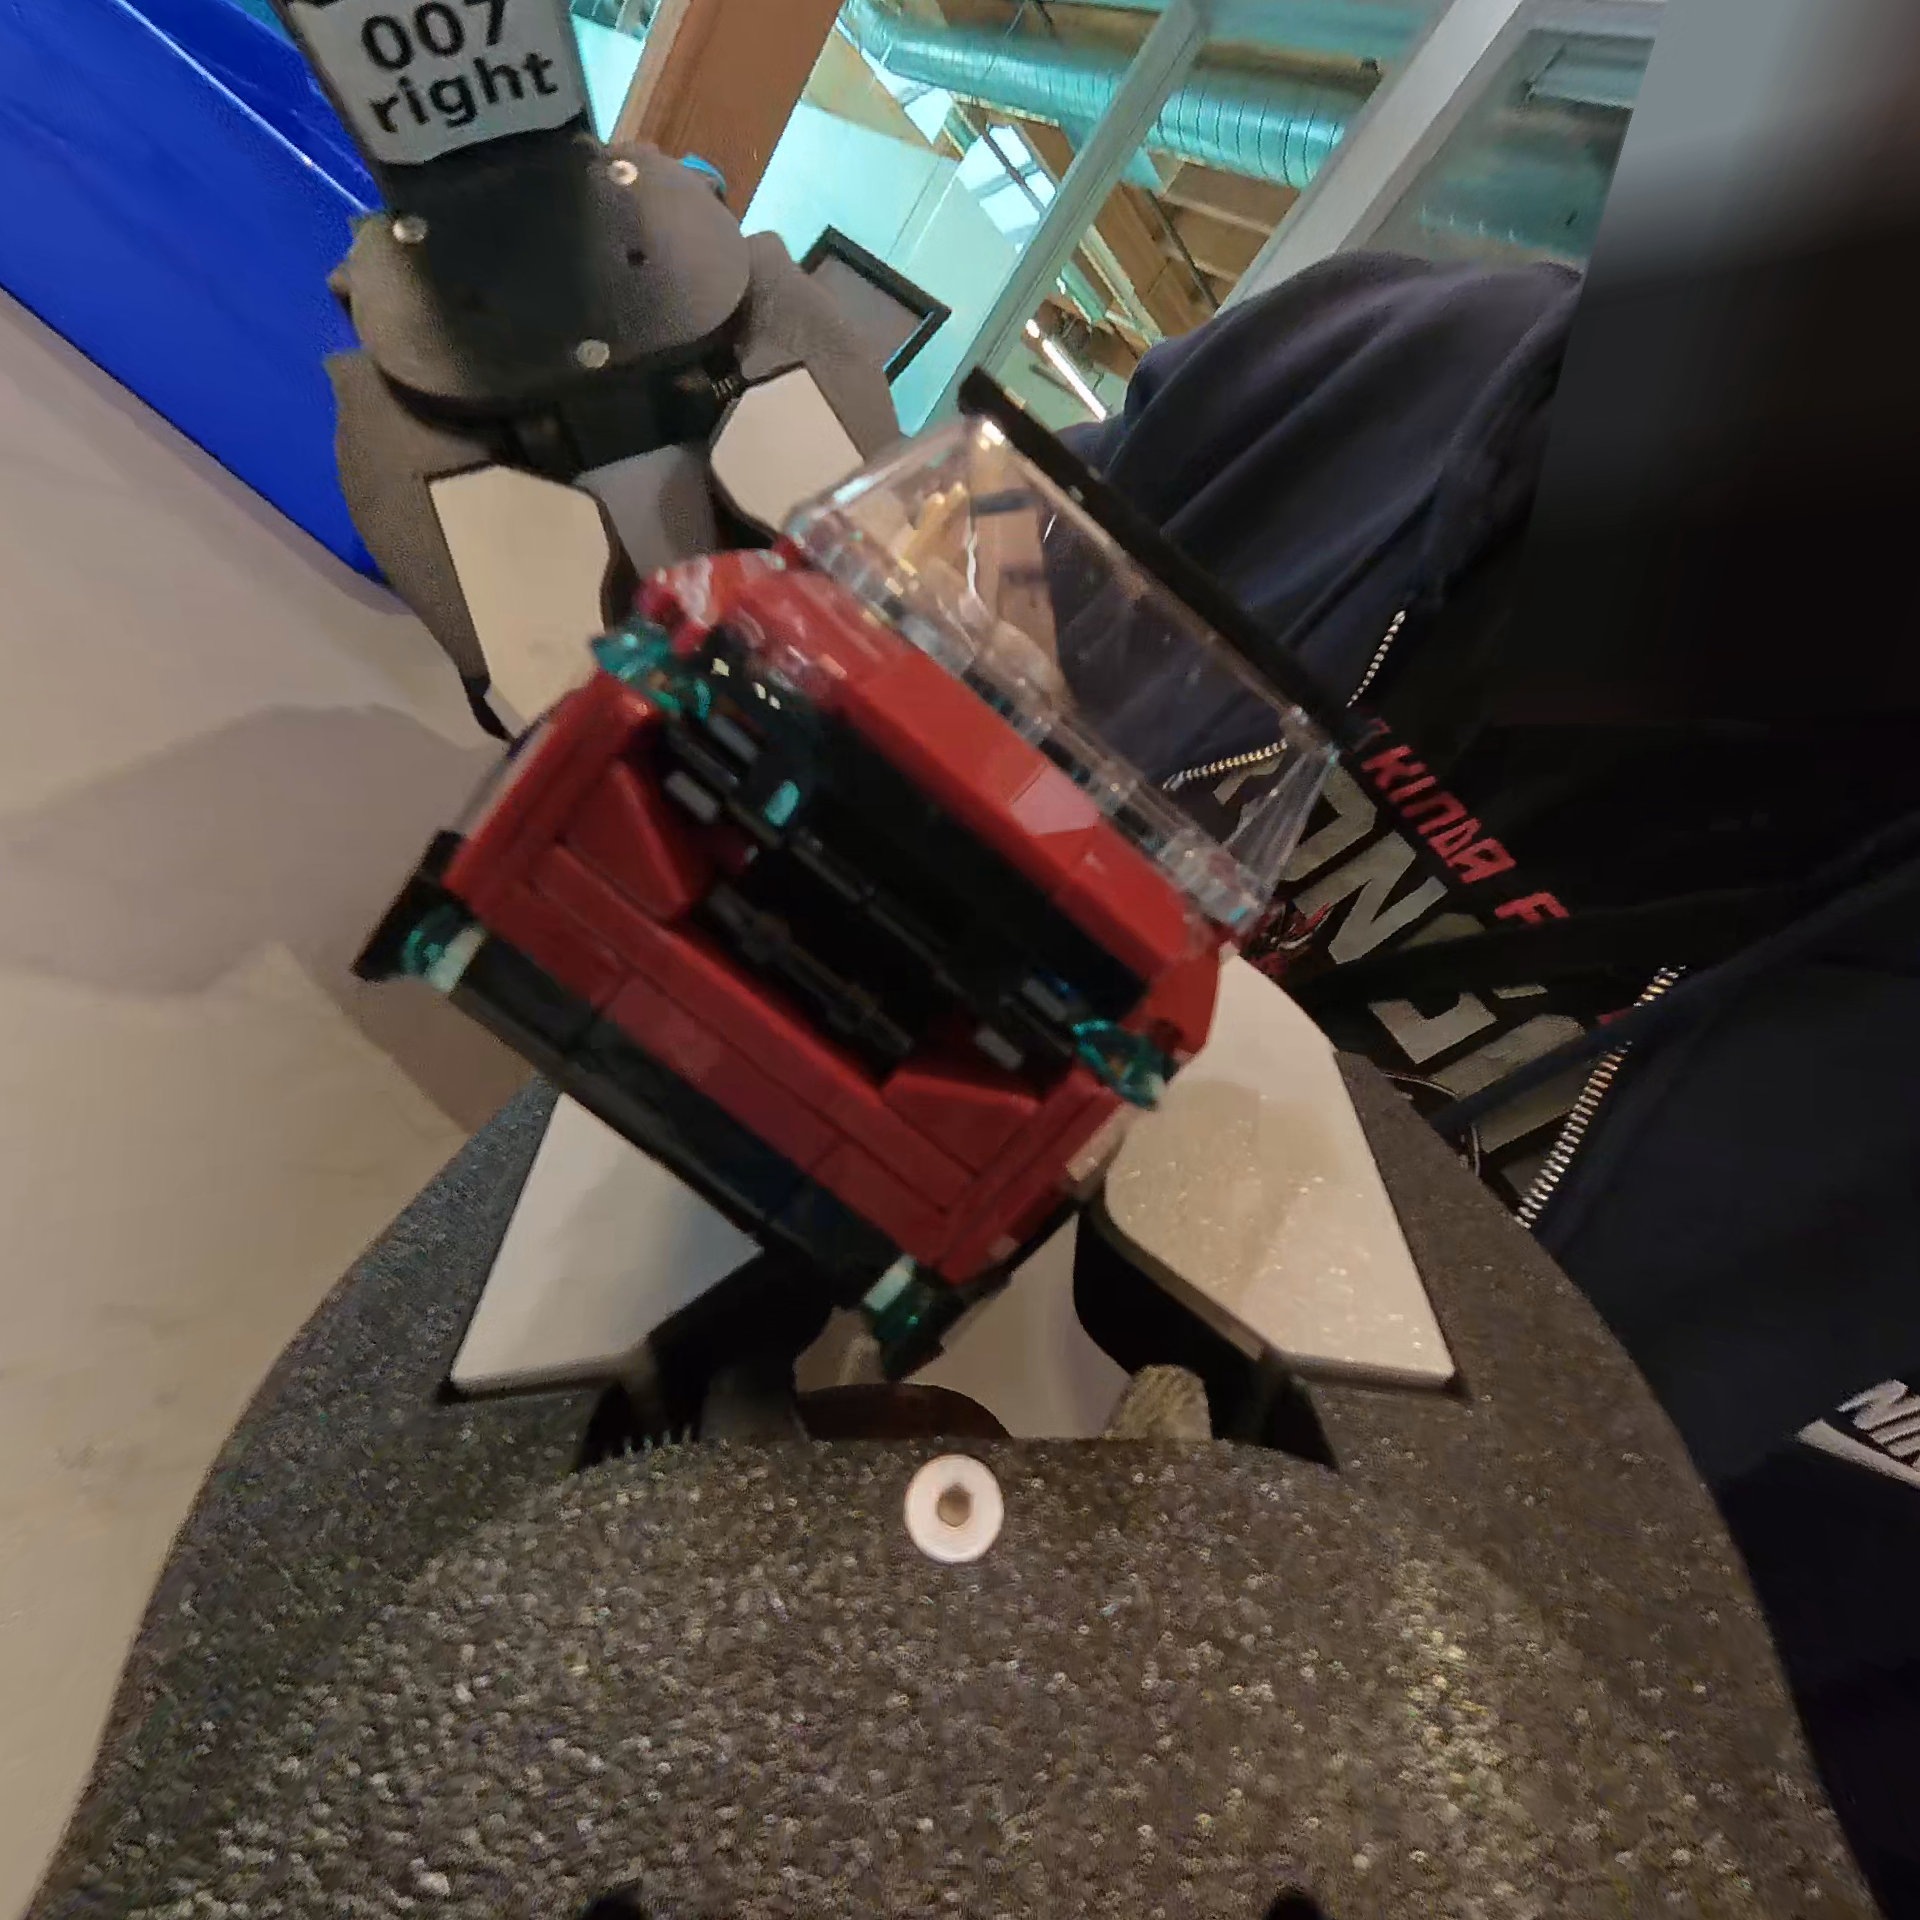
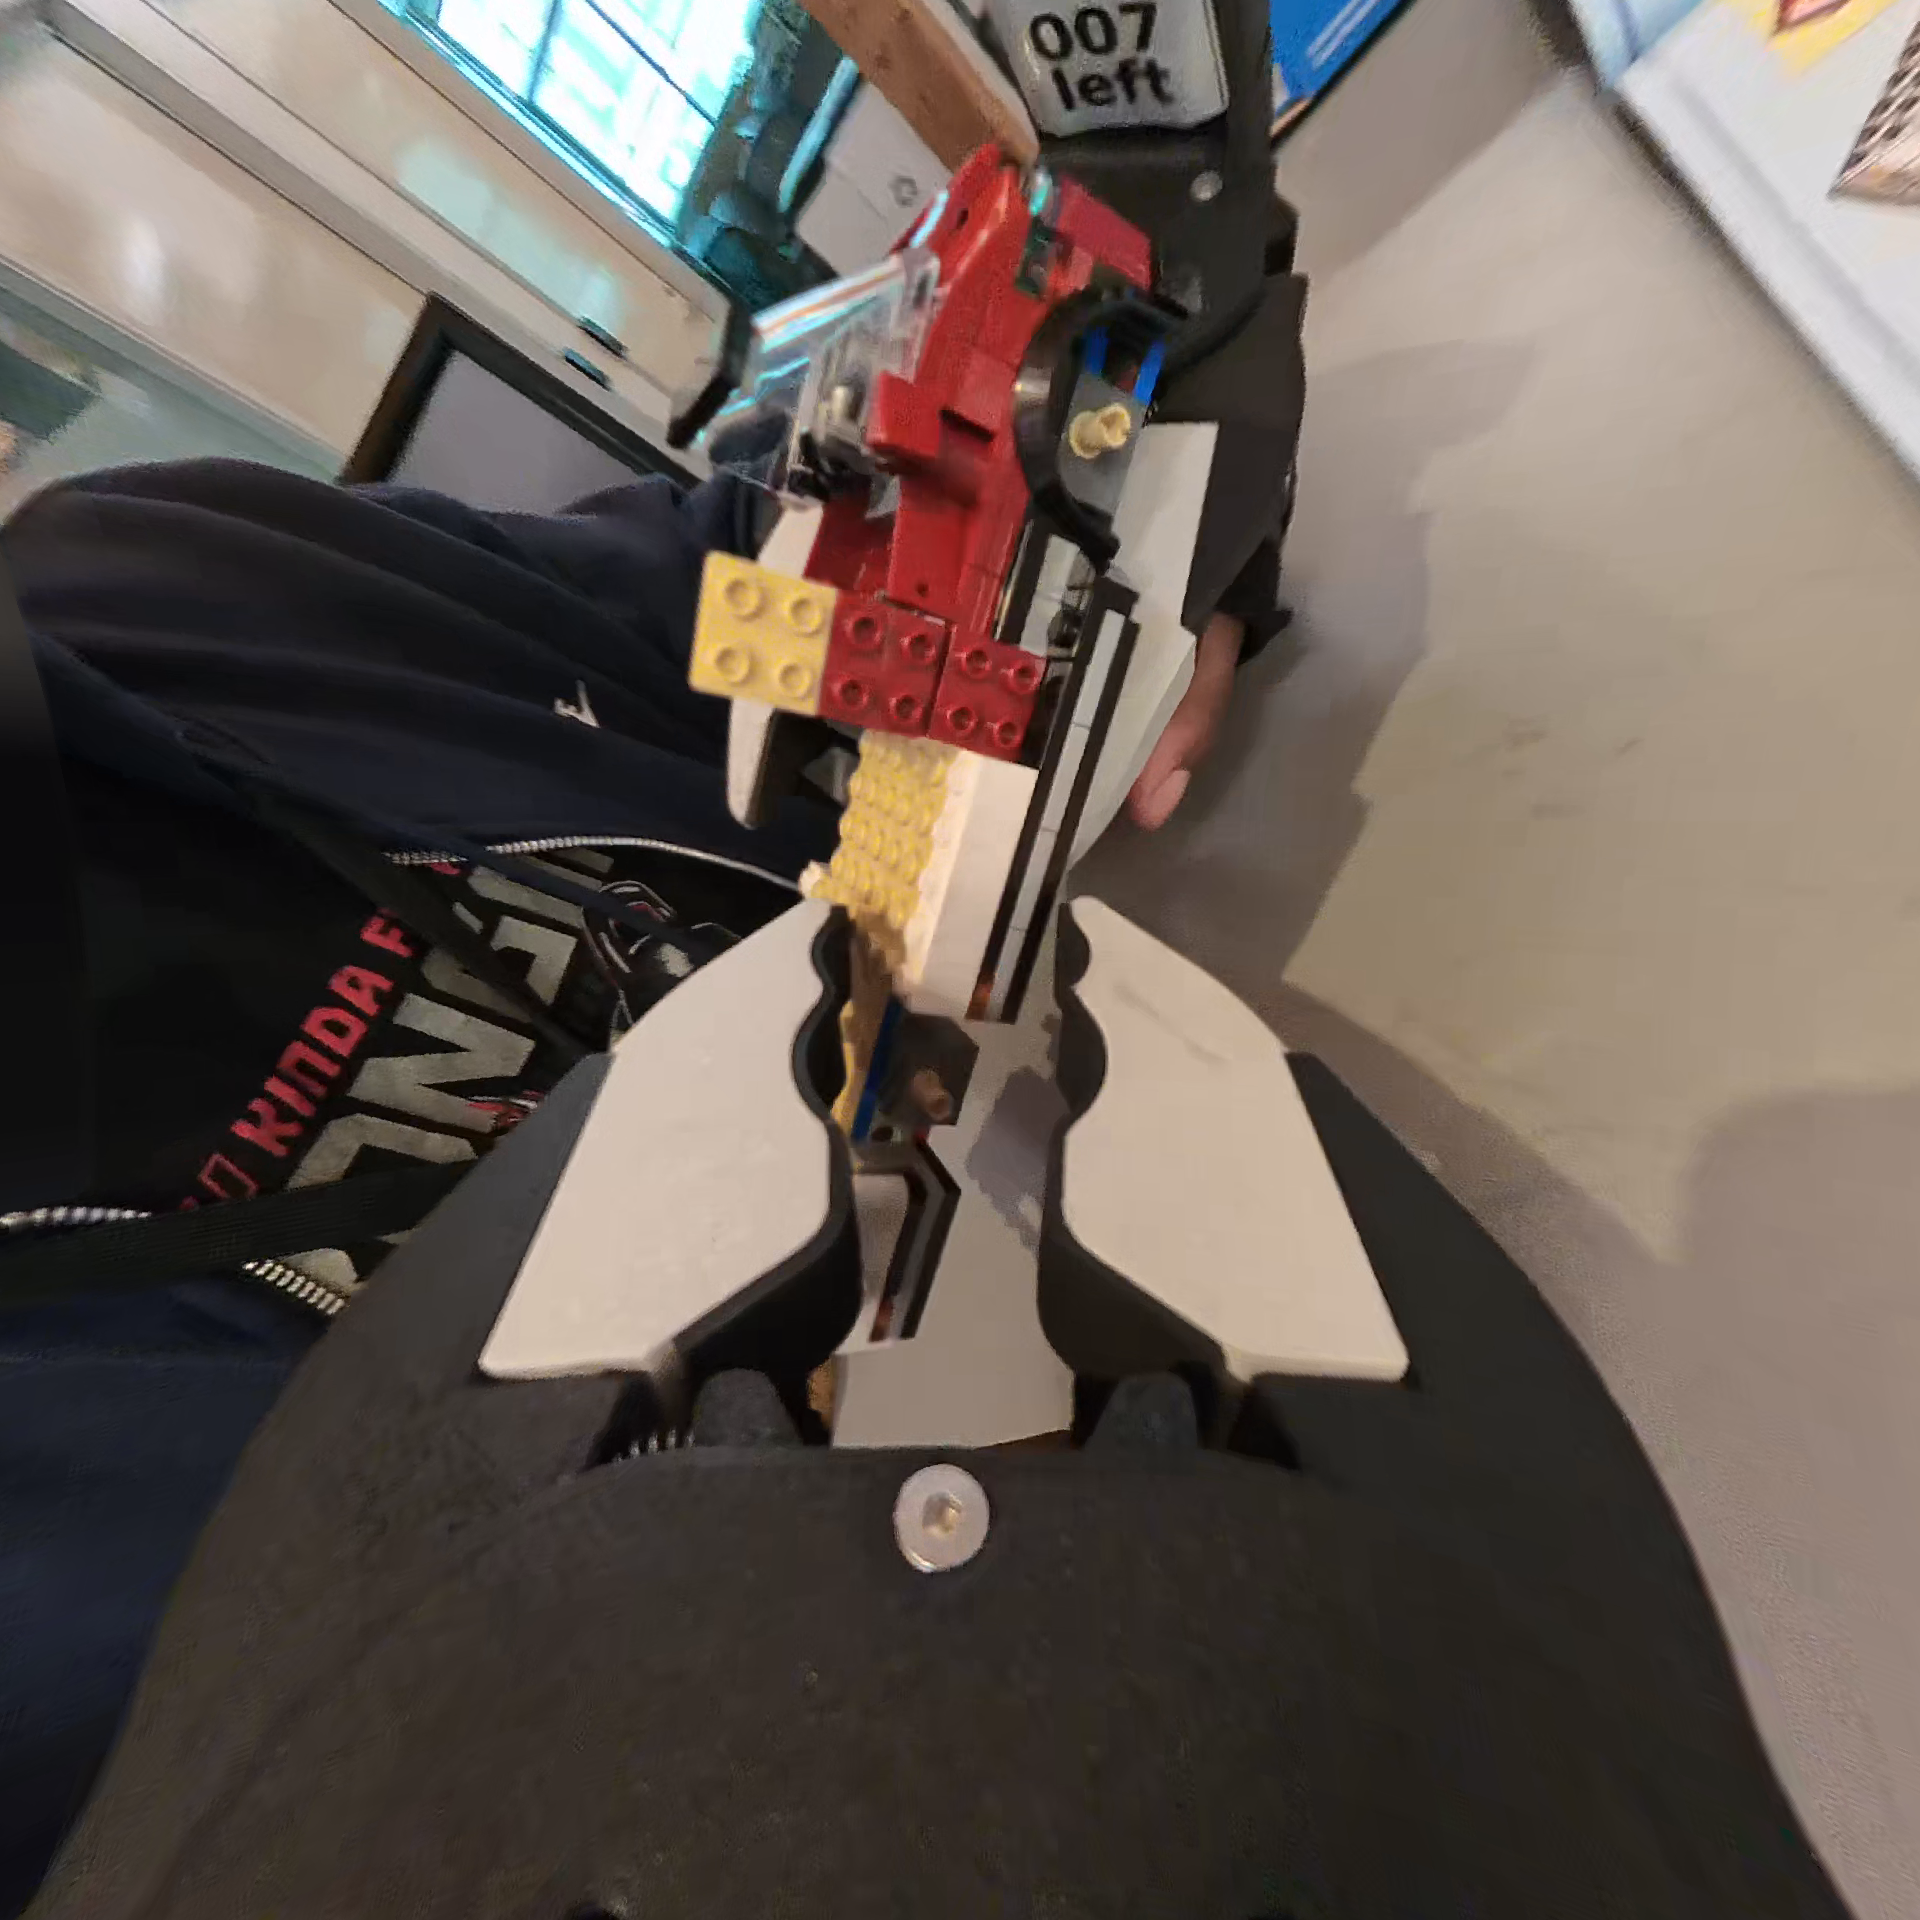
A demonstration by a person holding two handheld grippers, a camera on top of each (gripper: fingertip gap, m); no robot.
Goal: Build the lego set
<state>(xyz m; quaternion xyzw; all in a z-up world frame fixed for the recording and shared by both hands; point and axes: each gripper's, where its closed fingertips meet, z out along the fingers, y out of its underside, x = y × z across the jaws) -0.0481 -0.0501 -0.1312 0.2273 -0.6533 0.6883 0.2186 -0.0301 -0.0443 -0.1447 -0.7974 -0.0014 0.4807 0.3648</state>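
Room: indoor workspace with teal ceiling ducts (image 1: 1143, 104), timber beams and glazed partitions. A pale grey bench (image 1: 156, 831) lies below, and a blue panel (image 1: 156, 208) stands at its far edge.

Item: brick-built vehicle model (image 1: 831, 935).
- Dark red body with black grille slats and teal transparent corner pieces.
- Clear windscreen canopy (image 1: 1039, 623) on its upper side.
- Rear section of white panelling with a black stripe, under a yellow studded plate (image 2: 883, 831).
- Larger yellow brick (image 2: 764, 644) and two red bricks (image 2: 935, 675) across the middle.

Position: raised clear of the bench, tilted, spanning the two tools, which face each other.

Left tool (image 1: 935, 1039): its fingers sit on either side of the red front end and appear clamped on it. A hand (image 2: 1184, 727) shows behind it.

Right tool (image 2: 945, 925): the white and yellow rear section runs between its fingers. One fingertip (image 2: 769, 966) lies against the yellow plate. A thin gap seems to show at the other, so it is not clear whether this tool is pressing on the model.

Surroundings:
- Person in a dark zipped hooded jacket (image 1: 1403, 520), close beside the model.
- Dark-framed panel (image 2: 499, 416) behind.
- Printed sheets at the bench's far side.
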